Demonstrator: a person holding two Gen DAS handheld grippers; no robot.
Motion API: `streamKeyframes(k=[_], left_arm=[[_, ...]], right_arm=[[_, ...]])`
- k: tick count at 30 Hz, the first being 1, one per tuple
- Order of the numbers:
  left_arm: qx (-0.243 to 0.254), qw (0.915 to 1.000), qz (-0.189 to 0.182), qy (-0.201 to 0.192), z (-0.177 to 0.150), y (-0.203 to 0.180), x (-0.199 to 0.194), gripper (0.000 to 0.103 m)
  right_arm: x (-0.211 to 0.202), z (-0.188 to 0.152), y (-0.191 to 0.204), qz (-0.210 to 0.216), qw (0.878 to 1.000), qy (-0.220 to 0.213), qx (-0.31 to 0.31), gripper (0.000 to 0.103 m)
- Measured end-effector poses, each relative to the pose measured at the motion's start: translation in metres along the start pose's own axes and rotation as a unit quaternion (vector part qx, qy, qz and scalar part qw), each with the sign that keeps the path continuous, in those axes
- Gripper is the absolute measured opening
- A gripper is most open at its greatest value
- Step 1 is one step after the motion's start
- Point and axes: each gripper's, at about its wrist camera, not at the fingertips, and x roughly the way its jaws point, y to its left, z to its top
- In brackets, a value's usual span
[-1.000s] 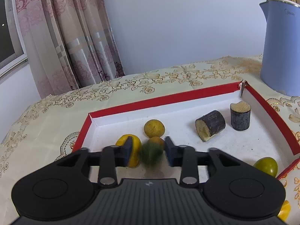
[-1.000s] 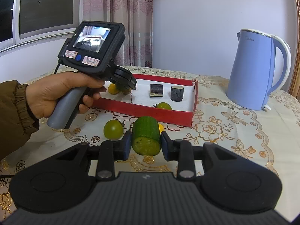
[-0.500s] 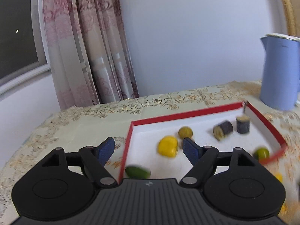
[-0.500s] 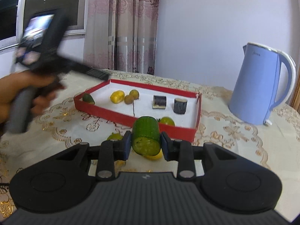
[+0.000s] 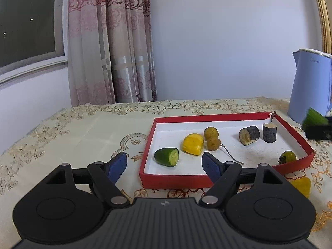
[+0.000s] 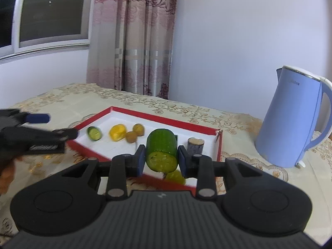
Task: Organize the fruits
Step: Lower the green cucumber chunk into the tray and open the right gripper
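Though blurred, ridged cucumber chunk (image 6: 161, 153) between fingers (image 6: 140, 160).

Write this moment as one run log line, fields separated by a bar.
left gripper: open, empty | right gripper: shut on cucumber chunk | tray: holds cucumber end

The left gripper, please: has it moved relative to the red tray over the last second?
Yes. The left gripper has pulled back from over the red tray to its near corner, jaws open, leaving a cucumber end inside.
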Motion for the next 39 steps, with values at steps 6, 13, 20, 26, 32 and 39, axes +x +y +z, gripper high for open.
streamKeyframes(k=[6, 13, 20, 26, 32, 39], left_arm=[[-0.008, 1.0, -0.005, 0.0, -0.002, 0.007, -0.001, 0.079], [-0.016, 0.9999, -0.001, 0.006, -0.002, 0.012, -0.002, 0.079], [-0.014, 0.9999, 0.009, 0.004, -0.002, 0.013, -0.001, 0.082], [-0.011, 0.9999, 0.009, 0.006, -0.003, 0.012, 0.001, 0.082], [-0.042, 0.9991, 0.004, 0.001, -0.002, 0.021, -0.002, 0.082], [-0.101, 0.9946, -0.024, 0.0, 0.001, 0.033, -0.004, 0.082]], right_arm=[[0.039, 0.007, -0.017, -0.02, 0.999, 0.02, 0.021, 0.031], [0.075, 0.004, -0.034, -0.037, 0.997, 0.04, 0.053, 0.031], [0.097, 0.002, -0.04, -0.055, 0.995, 0.056, 0.067, 0.031], [0.087, -0.001, -0.038, -0.065, 0.995, 0.057, 0.059, 0.045], [0.011, -0.002, -0.027, -0.066, 0.996, -0.001, 0.055, 0.048], [-0.029, -0.033, -0.004, -0.087, 0.995, -0.03, 0.024, 0.062]])
